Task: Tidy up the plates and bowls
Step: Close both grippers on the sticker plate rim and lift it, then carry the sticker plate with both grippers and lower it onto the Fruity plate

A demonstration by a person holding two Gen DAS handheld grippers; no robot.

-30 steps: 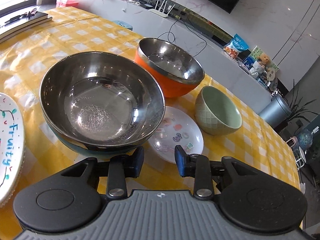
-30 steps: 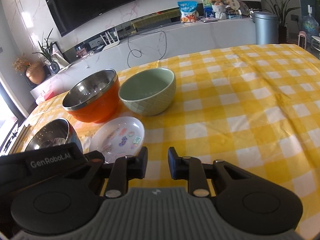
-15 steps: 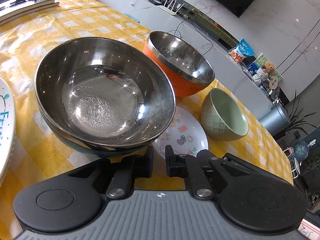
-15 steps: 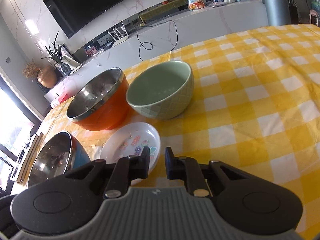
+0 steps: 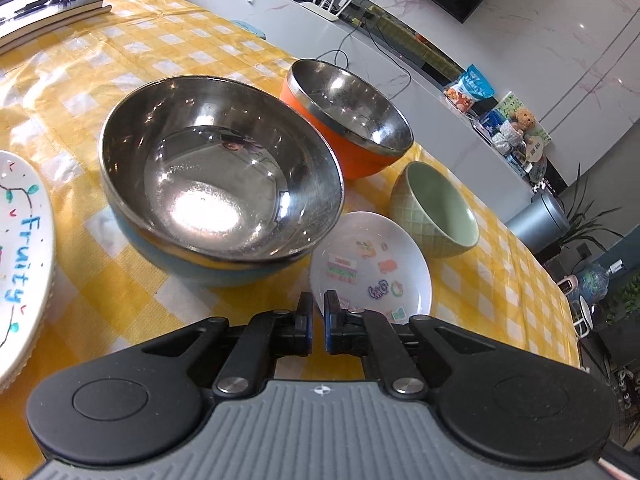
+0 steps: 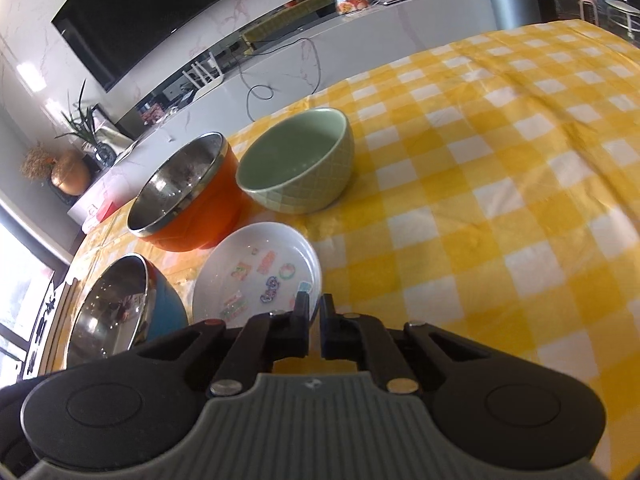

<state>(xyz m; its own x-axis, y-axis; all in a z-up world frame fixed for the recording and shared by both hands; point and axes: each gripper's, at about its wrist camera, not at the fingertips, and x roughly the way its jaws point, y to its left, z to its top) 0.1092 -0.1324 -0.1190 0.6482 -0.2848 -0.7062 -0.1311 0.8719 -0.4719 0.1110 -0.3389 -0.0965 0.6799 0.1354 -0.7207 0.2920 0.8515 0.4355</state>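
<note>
Yellow-checked cloth covers the surface; a TV wall and counter stand behind. Left hand-held gripper (image 5: 316, 326) and right hand-held gripper (image 6: 314, 328) are both closed and empty, near the small plate (image 5: 372, 268). No item is yet grasped. Next move likely requires reopening over the plate rim. Steel bowl (image 5: 220, 176), orange bowl (image 5: 348, 120) and green bowl (image 5: 436, 210) stand beyond.
</note>
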